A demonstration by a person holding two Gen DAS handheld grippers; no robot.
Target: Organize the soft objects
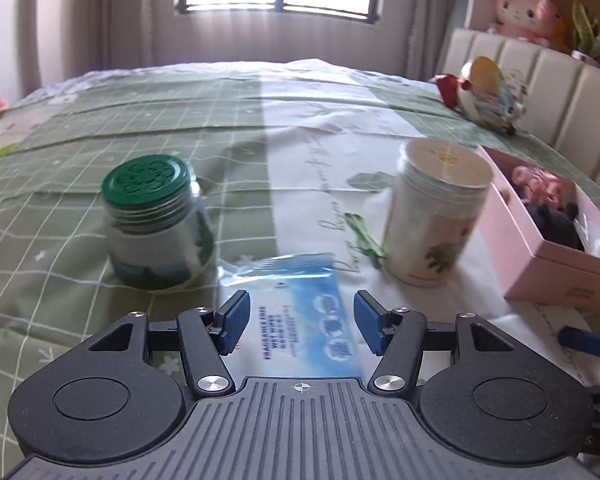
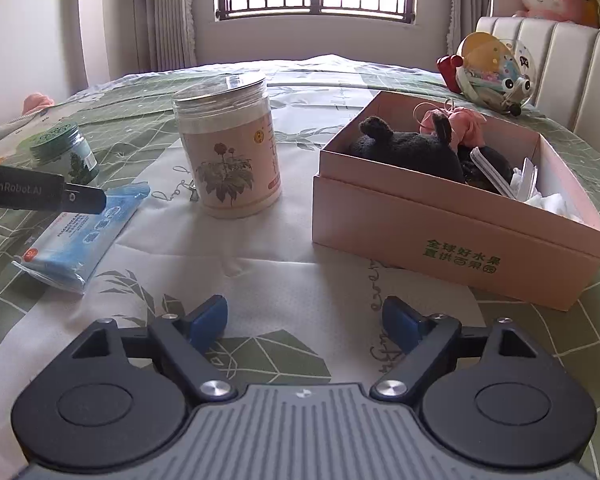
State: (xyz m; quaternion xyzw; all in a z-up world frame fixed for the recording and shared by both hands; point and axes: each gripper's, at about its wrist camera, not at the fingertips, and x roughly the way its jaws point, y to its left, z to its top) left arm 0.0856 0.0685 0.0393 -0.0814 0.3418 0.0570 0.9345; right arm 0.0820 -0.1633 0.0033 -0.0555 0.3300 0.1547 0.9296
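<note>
Left hand-held gripper (image 1: 298,322): hovering with jaws spread wide and empty, straddling the flat blue-and-clear plastic pack of wet wipes (image 1: 300,320) without visibly touching it.
Right hand-held gripper (image 2: 304,322): hanging released and empty over bare sheet, on the near side of the pink box, well apart from it.
Landmark: shallow pink cardboard box with green print (image 2: 452,232), sitting on the green grid-patterned bed sheet (image 2: 284,352).
Task item location: the wipes pack is lying flat on the bed, well to the left of the pink box, beyond the tall jar.
Box contents: a fuzzy black plush toy (image 2: 412,146), a pink fabric piece (image 2: 460,120) and some white wadding are already lying inside.
Risk, slip: the film looks glossy and slack, so closing on it is likely pinching only wrapper and letting the pack sag or slide out.
Risk, collision: the cylindrical cream plastic jar with floral label (image 2: 228,152), standing between pack and box, and the squat glass jar with ribbed green lid (image 1: 156,220), left of the pack, look tippable on soft bedding.
Risk, drop: the mattress is yielding, making downward pressing unreliable.
</note>
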